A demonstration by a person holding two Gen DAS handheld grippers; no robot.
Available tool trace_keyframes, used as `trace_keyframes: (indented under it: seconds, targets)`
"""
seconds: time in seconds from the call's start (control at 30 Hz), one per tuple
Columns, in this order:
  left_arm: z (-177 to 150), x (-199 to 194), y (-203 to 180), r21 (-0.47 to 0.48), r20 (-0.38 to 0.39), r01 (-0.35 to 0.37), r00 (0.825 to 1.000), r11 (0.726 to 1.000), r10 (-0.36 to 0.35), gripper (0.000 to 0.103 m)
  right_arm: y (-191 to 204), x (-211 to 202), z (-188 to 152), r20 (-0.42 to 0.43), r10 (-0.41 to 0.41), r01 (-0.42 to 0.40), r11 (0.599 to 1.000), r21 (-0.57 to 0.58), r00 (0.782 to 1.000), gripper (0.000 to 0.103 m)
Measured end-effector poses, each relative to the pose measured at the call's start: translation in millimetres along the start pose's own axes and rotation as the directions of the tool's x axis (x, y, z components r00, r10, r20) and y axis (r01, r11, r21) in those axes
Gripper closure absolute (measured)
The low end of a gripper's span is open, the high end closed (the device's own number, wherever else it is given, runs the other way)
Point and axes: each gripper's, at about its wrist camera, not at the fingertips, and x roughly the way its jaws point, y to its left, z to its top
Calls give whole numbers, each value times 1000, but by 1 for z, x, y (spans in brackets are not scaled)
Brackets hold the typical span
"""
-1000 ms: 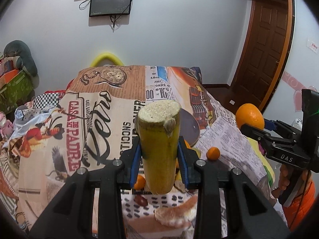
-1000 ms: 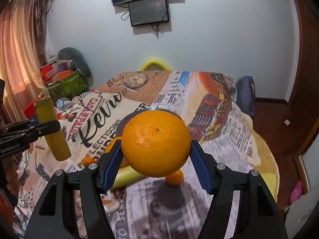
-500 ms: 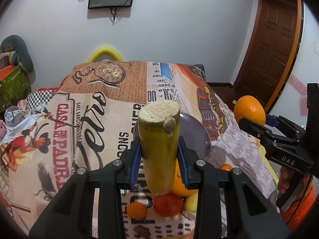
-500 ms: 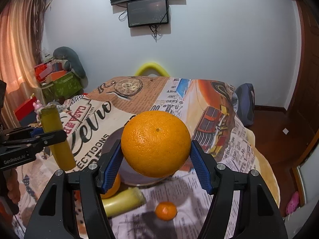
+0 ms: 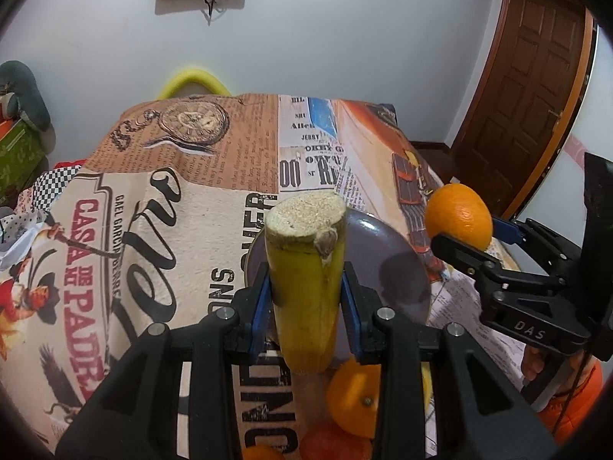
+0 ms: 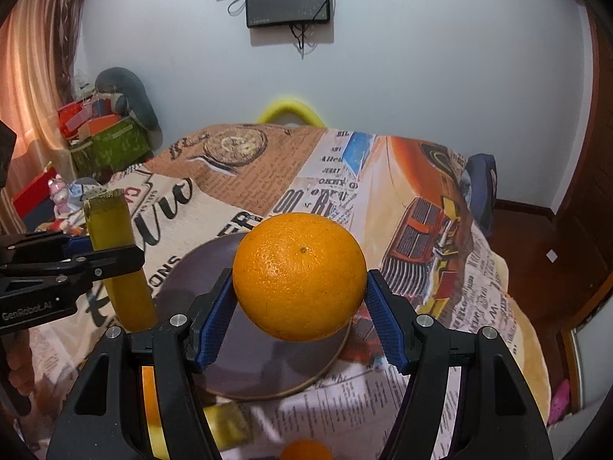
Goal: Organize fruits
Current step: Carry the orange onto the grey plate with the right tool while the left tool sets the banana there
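A table covered with a cloth printed like old newspapers is seen in a room with a pale wall, a dark screen high on it and a brown door on the right. A round dark plate lies on the cloth near the middle.

The left gripper is closed on a yellow-green stalk piece, which is held upright, its cut top facing up. It is held in the air just in front of the plate's left side. The right gripper is closed on 1 big orange, with both blue pads pressed against its sides. The big orange is held in the air over the plate.

More fruit is seen on the cloth at the near edge: another orange just below the stalk piece, a red fruit next to it, and a small orange low in the right view. A yellow piece is also seen lying near the plate, but it is blurred.
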Motion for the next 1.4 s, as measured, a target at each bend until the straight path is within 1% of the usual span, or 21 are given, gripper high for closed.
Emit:
trace_keyframes:
  seconds: [0.1, 0.33, 0.6, 0.77, 0.9, 1.03, 1.13, 1.4]
  targets:
    - [1, 13, 0, 9, -26, -6, 1000, 1000, 6, 69, -4, 17, 0, -29, -7, 7, 1000, 0, 1000, 40]
    - [8, 39, 5, -4, -75, 12, 997, 1000, -12, 69, -9, 46, 0, -96, -20, 17, 999, -30, 995, 40]
    - [17, 64, 6, -13, -108, 11, 994, 1000, -12, 69, -12, 75, -2, -179, 10, -17, 999, -36, 984, 40]
    - [19, 73, 7, -27, -120, 10, 993, 1000, -13, 69, -10, 87, -3, -215, -10, -3, 998, -63, 976, 39]
    - [19, 73, 8, -36, -118, 8, 993, 999, -12, 69, -11, 95, -6, -252, -2, -13, 998, -56, 968, 39]
    - [19, 71, 9, -36, -119, -1, 993, 999, -4, 69, -9, 94, -6, -249, 2, -20, 997, -69, 969, 37]
    - [19, 65, 10, -44, -115, 1, 993, 999, -6, 69, -7, 87, -6, -227, 7, -23, 997, -68, 974, 35]
    - [14, 26, -1, -8, -74, -13, 997, 1000, 13, 69, -12, 50, -1, -171, 4, -10, 999, -34, 985, 35]
